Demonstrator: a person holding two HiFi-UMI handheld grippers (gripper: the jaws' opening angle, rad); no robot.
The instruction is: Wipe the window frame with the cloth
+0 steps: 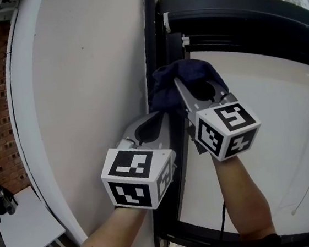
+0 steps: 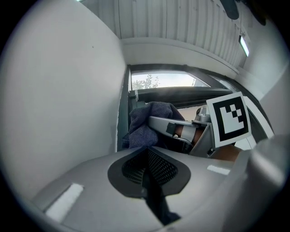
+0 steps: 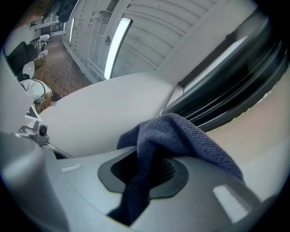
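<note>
Right gripper view: right gripper (image 3: 146,174) pinches the cloth (image 3: 181,133) at the dark window frame (image 3: 235,77) — left gripper (image 2: 147,168), jaws pressed together, empty, just left.

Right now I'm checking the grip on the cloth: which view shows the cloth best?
The right gripper view: the cloth sits central, pinched by the right gripper. The head view shows it bunched at the window frame; the left gripper view shows only a distant fold.

L gripper (image 2: 147,156) jaws together, cloth (image 2: 147,124) by window frame (image 2: 172,94)
</note>
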